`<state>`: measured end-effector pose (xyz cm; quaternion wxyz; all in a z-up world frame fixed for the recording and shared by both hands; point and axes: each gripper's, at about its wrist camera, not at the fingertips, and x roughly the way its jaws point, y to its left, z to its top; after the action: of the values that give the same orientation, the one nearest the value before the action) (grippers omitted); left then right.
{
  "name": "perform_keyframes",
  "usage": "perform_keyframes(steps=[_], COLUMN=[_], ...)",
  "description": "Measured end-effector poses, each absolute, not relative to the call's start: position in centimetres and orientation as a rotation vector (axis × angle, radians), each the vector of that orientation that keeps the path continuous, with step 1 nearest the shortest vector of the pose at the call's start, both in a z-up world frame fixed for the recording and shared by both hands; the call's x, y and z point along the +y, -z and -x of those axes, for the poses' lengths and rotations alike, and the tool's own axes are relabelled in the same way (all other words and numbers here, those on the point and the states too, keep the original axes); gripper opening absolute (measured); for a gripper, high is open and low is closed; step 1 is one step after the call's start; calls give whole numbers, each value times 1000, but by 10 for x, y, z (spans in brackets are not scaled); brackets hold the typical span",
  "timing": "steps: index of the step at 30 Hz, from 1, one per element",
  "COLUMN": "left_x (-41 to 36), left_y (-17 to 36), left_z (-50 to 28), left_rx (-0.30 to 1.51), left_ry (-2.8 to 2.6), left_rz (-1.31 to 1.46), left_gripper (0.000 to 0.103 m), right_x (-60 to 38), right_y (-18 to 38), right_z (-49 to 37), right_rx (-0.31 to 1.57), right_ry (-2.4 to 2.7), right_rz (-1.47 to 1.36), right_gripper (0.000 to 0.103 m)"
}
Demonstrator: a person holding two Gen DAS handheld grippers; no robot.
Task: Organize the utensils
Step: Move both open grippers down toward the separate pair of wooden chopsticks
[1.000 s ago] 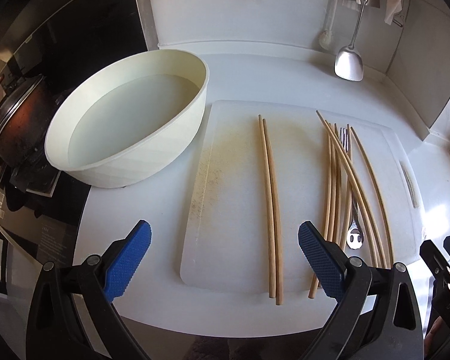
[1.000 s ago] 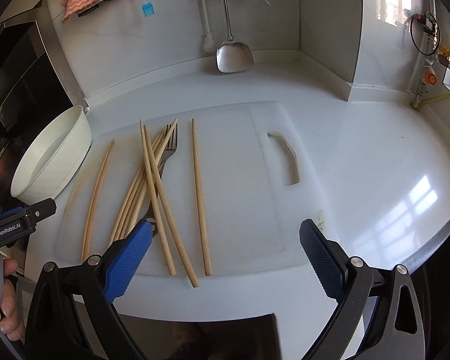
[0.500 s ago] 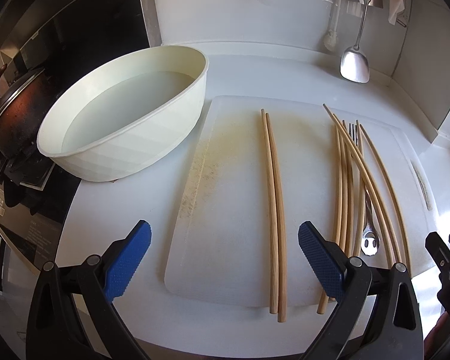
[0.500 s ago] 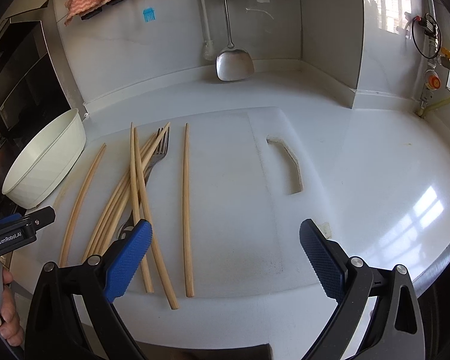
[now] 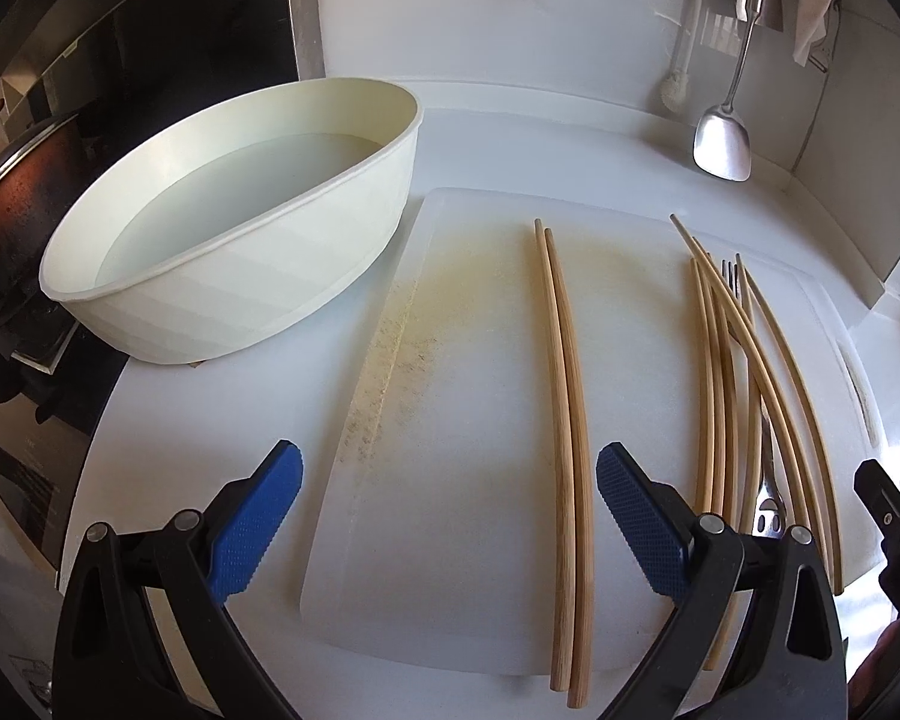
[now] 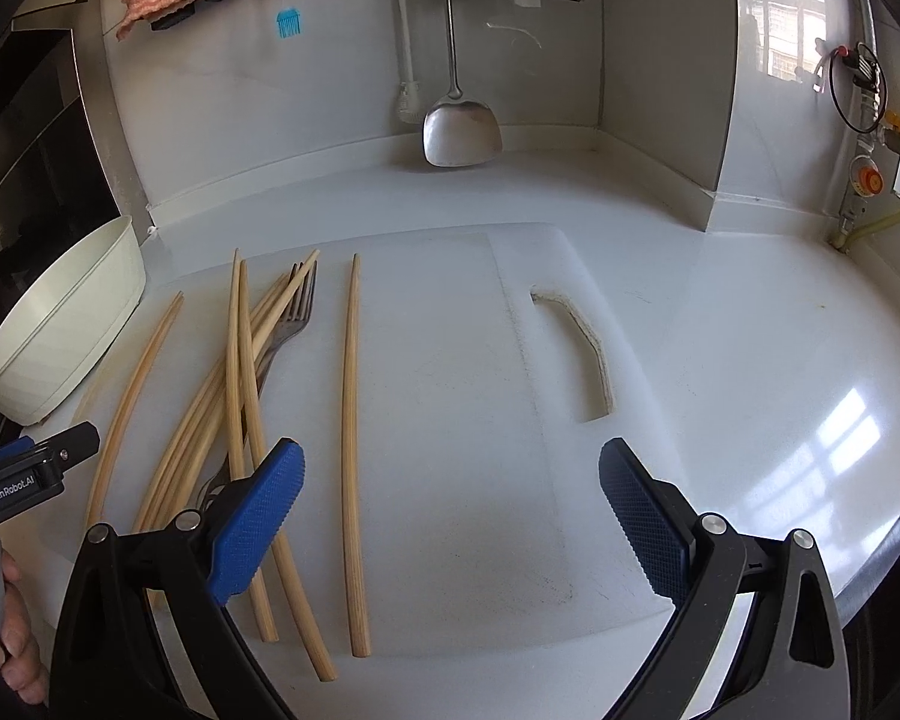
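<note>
A: What lies on the white plastic cutting board [image 5: 450, 420]?

B: Slim wooden chopsticks, round and pale tan. A matched pair [image 5: 561, 420] sits side by side near the board's middle, touching along most of their length. To the right, a loose heap of chopsticks [image 5: 726, 372] crosses over a metal fork [image 6: 297, 315], whose tines point toward the back wall. One single chopstick [image 6: 349, 450] lies by itself just right of that heap in the right wrist view.

A: And the board's surface?

B: Matte, with a yellowish speckled stain down its left part and a curved slot handle [image 6: 582, 348] cut through the right end.

A: The grippers?

B: The left gripper [image 5: 450, 516] hangs above the board's near edge, its blue, dimpled pads spread wide with nothing between them. The right gripper [image 6: 450, 510] is likewise spread and empty, low over the near right half of the board; its left pad [image 6: 258, 516] overlaps the heap in the picture, though I cannot tell whether it touches.

A: Anything beside the board?

B: A smooth cream oval basin [image 5: 228, 228] stands just left of it on the glossy white counter [image 6: 750, 330]. A steel spatula [image 6: 459, 132] hangs against the back wall, its blade reaching the counter.
</note>
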<state>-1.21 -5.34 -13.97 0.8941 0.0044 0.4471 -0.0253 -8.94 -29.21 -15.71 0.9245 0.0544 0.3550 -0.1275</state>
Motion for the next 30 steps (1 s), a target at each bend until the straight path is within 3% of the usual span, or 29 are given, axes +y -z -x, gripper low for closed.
perform_keyframes(steps=[30], left_x=[-44], left_y=[147], left_z=[9], left_rx=[930], left_ry=[26], left_rz=[18], left_gripper=[97], right_x=[-297], right_y=[160], right_z=[78], right_rx=[729], right_ry=[270], right_rz=[-133], right_gripper=[94])
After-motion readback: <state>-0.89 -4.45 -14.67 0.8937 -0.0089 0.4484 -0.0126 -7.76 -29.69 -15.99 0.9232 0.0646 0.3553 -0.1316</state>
